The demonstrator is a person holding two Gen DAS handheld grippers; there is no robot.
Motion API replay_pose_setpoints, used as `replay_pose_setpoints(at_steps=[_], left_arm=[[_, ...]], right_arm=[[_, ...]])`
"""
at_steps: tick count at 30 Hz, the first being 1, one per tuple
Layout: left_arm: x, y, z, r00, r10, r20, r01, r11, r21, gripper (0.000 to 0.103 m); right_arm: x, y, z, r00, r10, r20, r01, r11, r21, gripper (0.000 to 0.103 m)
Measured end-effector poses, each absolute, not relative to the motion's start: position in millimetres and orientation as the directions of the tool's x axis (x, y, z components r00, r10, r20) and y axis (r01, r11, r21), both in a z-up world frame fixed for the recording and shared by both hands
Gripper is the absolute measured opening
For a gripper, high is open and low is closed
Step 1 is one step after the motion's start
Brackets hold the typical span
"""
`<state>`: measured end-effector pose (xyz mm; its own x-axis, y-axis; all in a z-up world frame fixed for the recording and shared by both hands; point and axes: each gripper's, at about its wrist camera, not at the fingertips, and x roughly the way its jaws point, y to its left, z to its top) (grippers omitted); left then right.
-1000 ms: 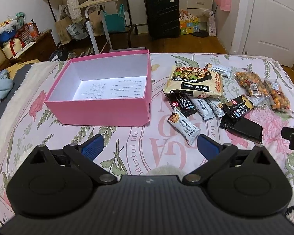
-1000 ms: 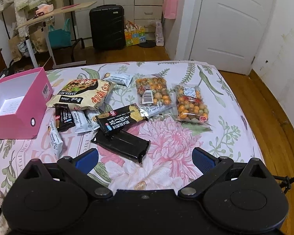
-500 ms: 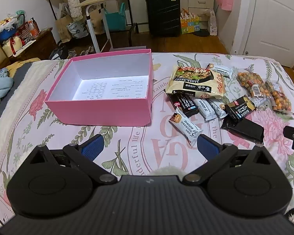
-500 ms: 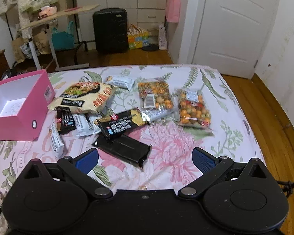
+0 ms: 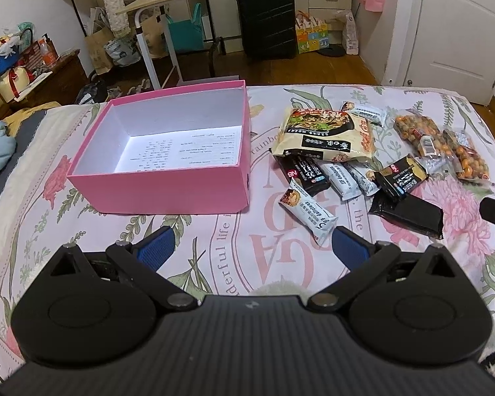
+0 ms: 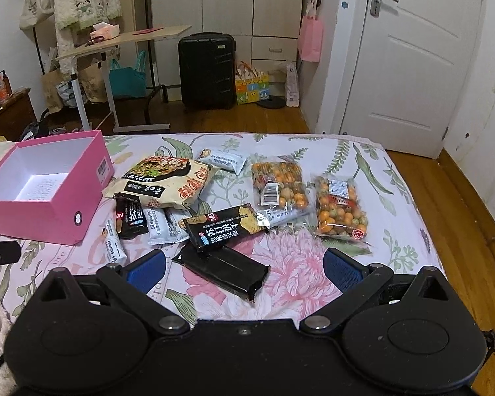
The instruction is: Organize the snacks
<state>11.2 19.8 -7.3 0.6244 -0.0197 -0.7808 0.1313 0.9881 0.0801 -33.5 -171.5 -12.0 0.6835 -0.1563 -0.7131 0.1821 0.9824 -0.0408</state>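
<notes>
- Left gripper: jaws spread wide with nothing between them, hovering above the floral bedsheet. The blue pads sit clear of every packet.
- Right gripper: jaws also spread wide and empty, hovering over the snack pile. In the left wrist view its black body shows at 3 o'clock, at the frame edge.
- Pink box: open, lying on the bedsheet at 11 o'clock from the left gripper. Its white interior holds only a printed sheet on the floor.
- Instant noodle packet: at 1 o'clock from the left gripper, just beside the box's right wall, overlapping the upper ends of the bars below it.
- White snack bar: tilted, nearest the left gripper's right pad, apart from the row.
- Black NB bar and two white bars: side by side in a row below the noodle packet.
- Black cracker packet: at 12 o'clock from the right gripper, lying partly on the plain black packet, which sits between the right gripper's pads in that view.
- Two clear bags of coated nuts and: at 1 o'clock from the right gripper, side by side.
- Small white packet: beyond the noodle packet, at 12 o'clock.
- Black suitcase: upright on the wooden floor past the bed.
</notes>
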Motion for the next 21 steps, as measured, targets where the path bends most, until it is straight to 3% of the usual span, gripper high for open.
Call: replay_pose_setpoints(at_steps=[13,18,21], left_arm=[[22.0,10.6,-9.9,0.640,-0.037,-0.767,0.165,0.982,0.091,0.100],[45.8,2.1,-10.4,0.624,-0.066,-0.779,0.215,0.972,0.090,0.096],[66.8,-1.9,-11.2,0.613,-0.151,-0.776,0.281,0.959,0.036,0.095]], right_arm=[[-16.8,-170.0,-7.0,0.706,-0.120,-0.698,0.103,0.992,-0.066,0.102],[1.5,-175.6,2.5,0.740,-0.024,-0.672,0.068,0.997,0.040,0.100],[20.9,-178.2,-2.8,0.754,-0.006,-0.657,0.064,0.996,0.065,0.100]])
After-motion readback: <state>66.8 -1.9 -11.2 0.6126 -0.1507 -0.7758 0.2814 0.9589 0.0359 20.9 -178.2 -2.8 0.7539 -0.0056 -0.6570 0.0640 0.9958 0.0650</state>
